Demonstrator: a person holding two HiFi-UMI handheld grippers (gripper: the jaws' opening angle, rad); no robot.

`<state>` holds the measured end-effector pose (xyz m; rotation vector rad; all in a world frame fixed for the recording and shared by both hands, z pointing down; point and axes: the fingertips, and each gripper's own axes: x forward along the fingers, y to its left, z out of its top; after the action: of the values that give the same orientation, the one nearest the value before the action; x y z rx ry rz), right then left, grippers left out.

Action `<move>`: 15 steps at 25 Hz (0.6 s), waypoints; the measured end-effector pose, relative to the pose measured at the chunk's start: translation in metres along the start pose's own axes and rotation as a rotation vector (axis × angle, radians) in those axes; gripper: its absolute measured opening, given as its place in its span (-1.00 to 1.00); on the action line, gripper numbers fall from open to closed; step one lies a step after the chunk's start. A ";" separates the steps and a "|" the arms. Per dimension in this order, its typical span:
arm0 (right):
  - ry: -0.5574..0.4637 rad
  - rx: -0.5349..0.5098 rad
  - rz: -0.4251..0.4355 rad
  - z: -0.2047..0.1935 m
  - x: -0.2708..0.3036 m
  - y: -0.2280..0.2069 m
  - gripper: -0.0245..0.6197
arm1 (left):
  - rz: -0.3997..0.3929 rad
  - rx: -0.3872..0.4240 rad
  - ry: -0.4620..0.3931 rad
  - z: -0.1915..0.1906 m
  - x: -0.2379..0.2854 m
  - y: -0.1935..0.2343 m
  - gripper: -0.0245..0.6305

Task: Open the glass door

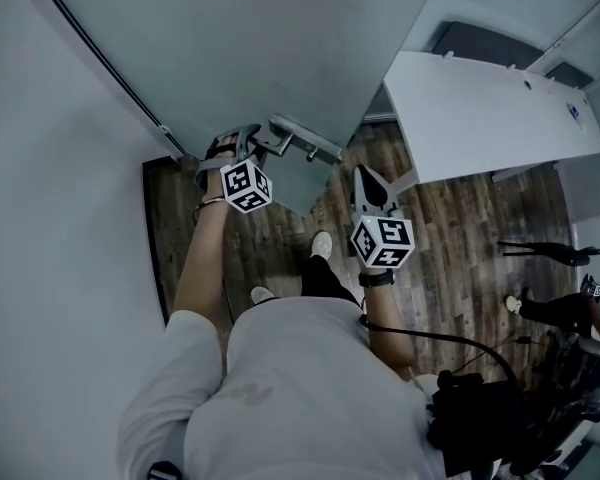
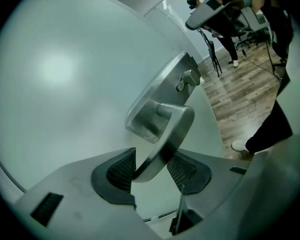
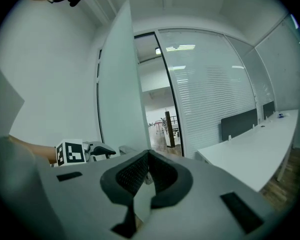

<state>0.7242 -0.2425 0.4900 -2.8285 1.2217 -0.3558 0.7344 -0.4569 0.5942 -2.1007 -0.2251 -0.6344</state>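
Observation:
The frosted glass door (image 1: pixel 230 38) stands ajar in front of me, and its edge (image 3: pixel 121 84) shows in the right gripper view. Its metal lever handle (image 2: pixel 166 136) on a steel plate (image 2: pixel 150 101) runs down between the pads (image 2: pixel 121 168) of my left gripper (image 2: pixel 152 171). Those jaws stand wide around the lever, with a gap on the right side. From above, the left gripper (image 1: pixel 242 140) is at the handle (image 1: pixel 305 140). My right gripper (image 1: pixel 365 176) hangs to the right of the door edge, and its jaws (image 3: pixel 147 159) are shut on nothing.
A white wall (image 1: pixel 60 218) closes the left side. A long white table (image 1: pixel 490 108) stands to the right over wood flooring (image 1: pixel 460 238). Another person's legs (image 1: pixel 560 308) and dark equipment (image 1: pixel 490 408) are at the right. A glass wall with blinds (image 3: pixel 215 84) lies beyond the doorway.

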 end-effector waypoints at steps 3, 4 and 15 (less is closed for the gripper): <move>0.002 -0.009 0.016 -0.011 -0.012 0.017 -0.92 | 0.066 0.019 0.001 -0.013 -0.022 -0.010 -0.41; 0.003 -0.013 0.021 -0.013 -0.014 0.022 -0.92 | 0.083 0.019 0.003 -0.017 -0.028 -0.012 -0.41; -0.028 -0.079 0.139 -0.014 -0.023 0.091 -0.92 | 0.119 0.026 0.035 -0.073 -0.101 -0.045 -0.38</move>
<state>0.6413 -0.2877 0.4879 -2.7810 1.4479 -0.2659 0.6047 -0.4829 0.6080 -2.0595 -0.0874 -0.5928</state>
